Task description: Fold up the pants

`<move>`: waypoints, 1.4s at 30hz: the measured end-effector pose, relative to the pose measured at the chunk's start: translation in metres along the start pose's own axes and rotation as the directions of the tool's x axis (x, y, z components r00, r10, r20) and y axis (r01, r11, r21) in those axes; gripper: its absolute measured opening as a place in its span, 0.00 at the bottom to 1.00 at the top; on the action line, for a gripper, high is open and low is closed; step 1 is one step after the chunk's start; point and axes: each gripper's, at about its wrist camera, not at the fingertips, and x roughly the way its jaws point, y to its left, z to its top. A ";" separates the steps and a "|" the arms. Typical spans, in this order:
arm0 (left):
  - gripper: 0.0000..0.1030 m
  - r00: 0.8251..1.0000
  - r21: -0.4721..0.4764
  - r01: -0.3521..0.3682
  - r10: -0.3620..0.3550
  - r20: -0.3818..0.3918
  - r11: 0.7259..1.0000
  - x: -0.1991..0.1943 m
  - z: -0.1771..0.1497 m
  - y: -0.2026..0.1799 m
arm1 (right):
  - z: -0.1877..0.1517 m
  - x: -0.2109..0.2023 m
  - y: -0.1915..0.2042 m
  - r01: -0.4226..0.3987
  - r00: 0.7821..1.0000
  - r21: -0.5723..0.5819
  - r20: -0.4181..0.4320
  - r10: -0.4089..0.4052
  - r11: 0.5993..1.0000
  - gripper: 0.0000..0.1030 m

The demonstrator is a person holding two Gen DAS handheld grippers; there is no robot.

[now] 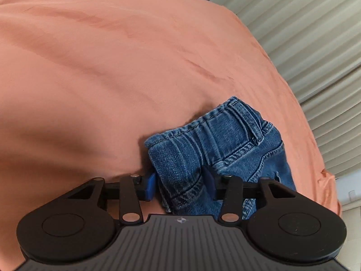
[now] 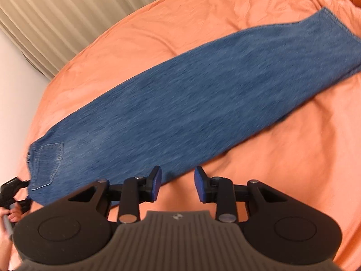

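Blue denim pants (image 2: 191, 90) lie folded lengthwise on an orange bedsheet (image 2: 282, 169), the legs reaching to the far right and the waist with a back pocket at the near left. My left gripper (image 1: 180, 185) has its blue pads either side of a bunched waistband (image 1: 214, 135) with a belt loop; the denim fills the gap between the fingers. It also shows at the left edge of the right wrist view (image 2: 13, 194). My right gripper (image 2: 178, 184) is open and empty, just above the sheet beside the pants' near edge.
The orange sheet (image 1: 112, 67) covers the bed in both views. Beige pleated curtains (image 1: 304, 33) hang beyond the bed edge, also in the right wrist view (image 2: 67, 11). A pale wall (image 2: 18, 90) runs along the left.
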 end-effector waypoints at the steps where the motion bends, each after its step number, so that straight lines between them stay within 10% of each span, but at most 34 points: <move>1: 0.47 1.000 0.007 -0.012 0.012 0.004 1.000 0.003 0.001 -0.003 | -0.004 0.002 0.002 -0.010 1.000 0.011 -0.002 0.010 1.000 0.29; 9: 0.23 0.976 0.170 -0.206 0.190 0.107 0.964 -0.027 0.000 -0.055 | -0.028 0.019 0.011 -0.130 0.990 0.146 -0.028 0.135 0.981 0.34; 17: 0.15 0.950 0.306 -0.244 0.162 0.268 0.920 -0.121 -0.002 -0.102 | -0.044 0.021 0.024 -0.275 0.957 0.276 -0.017 0.291 0.921 0.61; 25: 0.15 0.905 0.329 -0.398 0.309 0.291 0.856 -0.154 0.012 -0.052 | -0.048 0.018 0.043 -0.308 0.947 0.227 -0.023 0.321 0.924 0.61; 32: 0.27 0.932 0.312 -0.359 0.323 0.162 0.880 -0.111 0.003 0.009 | -0.033 0.023 0.054 -0.269 0.960 0.157 -0.031 0.277 0.950 0.60; 37: 0.56 0.939 0.418 -0.345 0.308 0.157 0.840 -0.122 0.020 0.004 | -0.029 0.008 0.057 -0.255 0.966 0.092 -0.010 0.257 0.963 0.60; 42: 0.55 0.956 0.511 -0.290 0.222 0.190 0.810 -0.158 0.038 -0.027 | -0.022 0.005 0.068 -0.227 0.974 0.007 0.001 0.227 0.974 0.60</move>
